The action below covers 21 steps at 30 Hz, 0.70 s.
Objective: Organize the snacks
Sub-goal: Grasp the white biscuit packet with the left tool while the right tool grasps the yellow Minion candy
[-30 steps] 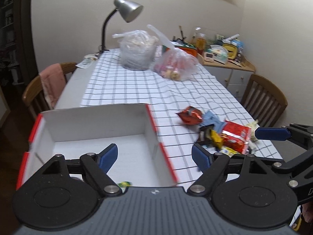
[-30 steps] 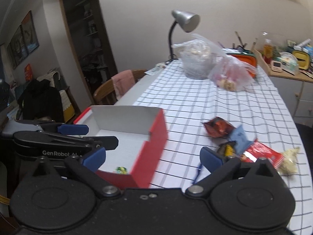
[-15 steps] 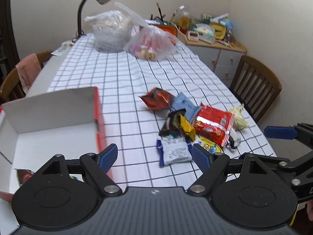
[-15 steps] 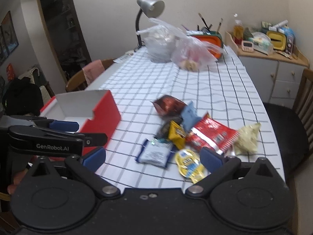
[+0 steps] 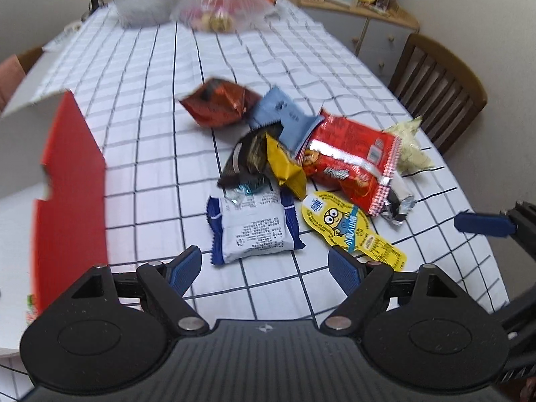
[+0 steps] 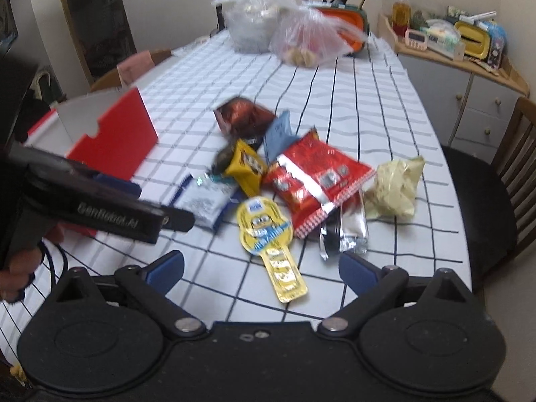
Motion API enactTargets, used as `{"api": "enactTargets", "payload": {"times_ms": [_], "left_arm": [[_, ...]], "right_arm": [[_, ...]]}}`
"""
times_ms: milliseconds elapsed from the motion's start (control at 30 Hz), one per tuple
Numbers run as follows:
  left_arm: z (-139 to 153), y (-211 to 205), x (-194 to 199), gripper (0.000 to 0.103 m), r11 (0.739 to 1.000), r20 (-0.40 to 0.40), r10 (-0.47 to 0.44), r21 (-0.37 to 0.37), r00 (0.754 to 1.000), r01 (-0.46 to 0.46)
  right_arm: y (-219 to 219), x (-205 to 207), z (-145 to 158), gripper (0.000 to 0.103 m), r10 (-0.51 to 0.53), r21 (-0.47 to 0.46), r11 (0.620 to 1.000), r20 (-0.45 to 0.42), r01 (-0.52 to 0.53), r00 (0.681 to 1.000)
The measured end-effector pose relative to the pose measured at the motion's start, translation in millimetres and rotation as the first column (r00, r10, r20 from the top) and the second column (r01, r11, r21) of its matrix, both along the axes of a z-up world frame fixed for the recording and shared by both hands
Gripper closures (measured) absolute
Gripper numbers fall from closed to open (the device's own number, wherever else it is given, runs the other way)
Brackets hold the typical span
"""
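On the checked tablecloth [image 5: 150, 154], the red box [image 5: 72, 181] sits at nine o'clock in the left wrist view, its white inside facing away to the left. The left gripper [image 5: 264, 266] hangs released over the cloth with nothing between its blue pads, the white-and-blue packet [image 5: 251, 227] just above its gap at twelve o'clock. Beyond that packet lies the snack pile: a black wrapper [image 5: 249, 157], a yellow pouch [image 5: 284, 167], a dark red bag [image 5: 217, 104] at eleven o'clock, a pale blue sachet [image 5: 284, 117] and a large red bag [image 5: 351, 157] at one o'clock. A yellow cartoon packet [image 5: 348, 227] lies just beside the right pad, and a cream bag [image 5: 410, 147] rests at the pile's right edge.

In the right wrist view, the right gripper [image 6: 261, 268] is also released and empty, the yellow cartoon packet's tail lying in its gap. A silver wrapper [image 6: 348, 227] lies at one o'clock.
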<state>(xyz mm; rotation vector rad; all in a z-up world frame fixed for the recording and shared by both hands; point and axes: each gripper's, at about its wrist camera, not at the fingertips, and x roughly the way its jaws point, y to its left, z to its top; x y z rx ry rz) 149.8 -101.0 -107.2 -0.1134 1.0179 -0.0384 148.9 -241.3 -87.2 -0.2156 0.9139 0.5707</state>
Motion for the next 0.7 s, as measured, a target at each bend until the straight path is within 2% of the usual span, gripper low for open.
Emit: {"api": "enactTargets", "payload": {"times_ms": [200, 267, 433, 700], "left_arm": [[-16.6, -8.5, 23.5, 0.020, 1.000, -0.046, 0.011, 0.016, 0.999, -0.011], [-20.6, -10.6, 30.2, 0.020, 0.999, -0.056, 0.016, 0.029, 0.998, -0.015], [-28.4, -7.6, 44.8, 0.020, 0.999, -0.085, 0.050, 0.020, 0.995, -0.048], [-36.7, -7.3, 54.8, 0.020, 0.997, -0.107, 0.048, 0.067, 0.993, -0.041]], "right_arm": [[6.2, 13.1, -21.5, 0.007, 0.027, -0.036, 0.999, -0.025, -0.028, 0.999], [8.1, 17.3, -27.4, 0.014, 0.031, -0.047, 0.998, -0.034, -0.033, 0.999], [15.1, 25.6, -39.4, 0.020, 0.055, -0.066, 0.996, -0.039, -0.058, 0.998], [20.9, 35.5, -51.7, 0.031, 0.047, -0.072, 0.996, -0.043, -0.050, 0.998]]}}
